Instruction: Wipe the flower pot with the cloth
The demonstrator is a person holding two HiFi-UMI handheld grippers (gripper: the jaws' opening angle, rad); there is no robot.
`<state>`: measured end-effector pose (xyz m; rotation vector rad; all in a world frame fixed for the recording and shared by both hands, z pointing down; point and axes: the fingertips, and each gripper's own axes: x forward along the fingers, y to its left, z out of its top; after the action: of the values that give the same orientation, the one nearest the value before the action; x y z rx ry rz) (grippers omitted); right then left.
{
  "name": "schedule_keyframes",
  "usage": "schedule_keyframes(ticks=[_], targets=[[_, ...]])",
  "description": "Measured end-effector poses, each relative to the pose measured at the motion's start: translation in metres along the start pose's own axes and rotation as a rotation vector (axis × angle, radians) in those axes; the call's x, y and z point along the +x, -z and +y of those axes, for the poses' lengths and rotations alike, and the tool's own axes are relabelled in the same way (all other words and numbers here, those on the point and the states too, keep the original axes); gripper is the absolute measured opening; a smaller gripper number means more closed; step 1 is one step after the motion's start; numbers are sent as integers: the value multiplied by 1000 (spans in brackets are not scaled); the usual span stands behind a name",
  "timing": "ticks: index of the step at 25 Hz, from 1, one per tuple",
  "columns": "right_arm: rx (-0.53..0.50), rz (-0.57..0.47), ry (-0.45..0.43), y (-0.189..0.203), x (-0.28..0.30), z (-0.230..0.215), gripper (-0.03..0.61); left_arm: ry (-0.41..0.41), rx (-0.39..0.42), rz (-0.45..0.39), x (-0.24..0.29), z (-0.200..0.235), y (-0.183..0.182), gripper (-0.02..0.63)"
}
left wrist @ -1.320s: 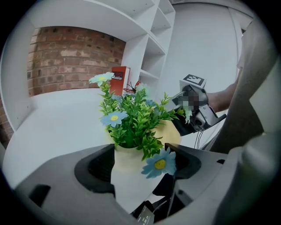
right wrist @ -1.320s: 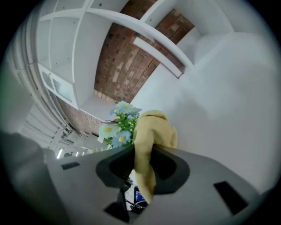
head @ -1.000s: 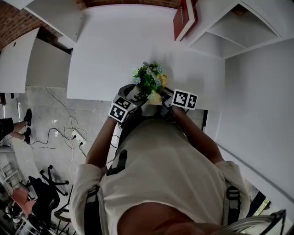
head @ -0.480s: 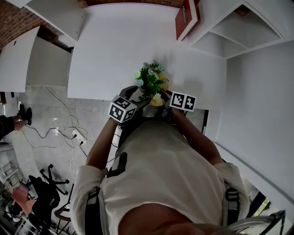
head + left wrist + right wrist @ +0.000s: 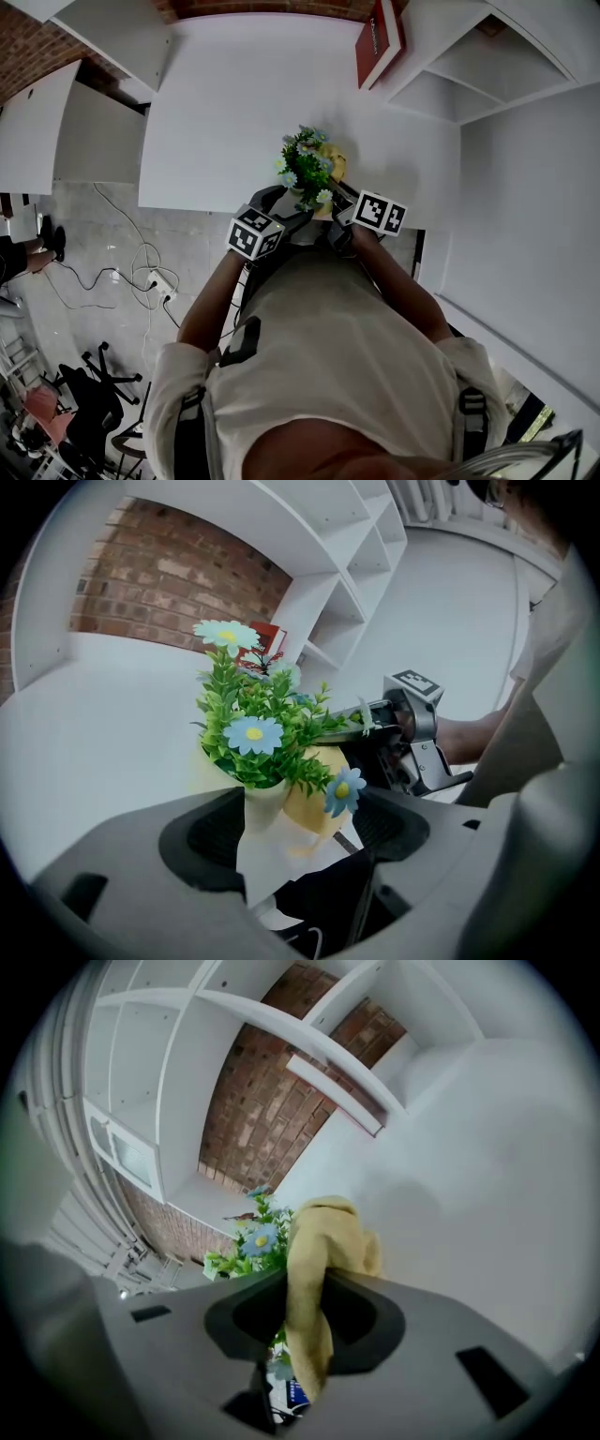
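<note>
Shifted slightly down-frame since a second ago, both tools meet at the white counter's (image 5: pixel 225 112) near edge, mid-frame. Left tool (image 5: pixel 295 832) pinches the flower pot (image 5: pixel 265 847). Right tool (image 5: pixel 305 1312) pinches the yellow cloth (image 5: pixel 314 1241), which touches the pot's side.

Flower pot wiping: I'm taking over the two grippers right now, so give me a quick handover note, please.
Left gripper: shut on the white flower pot with its green plant, at the white table's near edge.
Right gripper: shut on the yellow cloth, bunched against the pot's side.
Done: both things gripped, cloth on the pot; how much is wiped cannot be told.
Left: rub round the pot, then probably set both down.
</note>
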<state>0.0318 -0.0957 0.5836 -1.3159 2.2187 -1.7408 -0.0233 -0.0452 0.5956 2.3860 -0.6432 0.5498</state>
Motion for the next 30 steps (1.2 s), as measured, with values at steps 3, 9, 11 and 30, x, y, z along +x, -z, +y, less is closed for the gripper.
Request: schedule_keyframes(ticks=[3,9,11,30], targets=[[53,-1,10,10,-3,-14,109,9,-22,-10,-1,0,0,350],[121,79,82,42,-1,-44,109,34,-50,-12,0,-3,0,350],[136,87,86,43,0,-47,109,41,-62,-19,1,-3,-1,350],[102,15,40,15,2,-34,109,-37,357,168,2,56,-16,350]])
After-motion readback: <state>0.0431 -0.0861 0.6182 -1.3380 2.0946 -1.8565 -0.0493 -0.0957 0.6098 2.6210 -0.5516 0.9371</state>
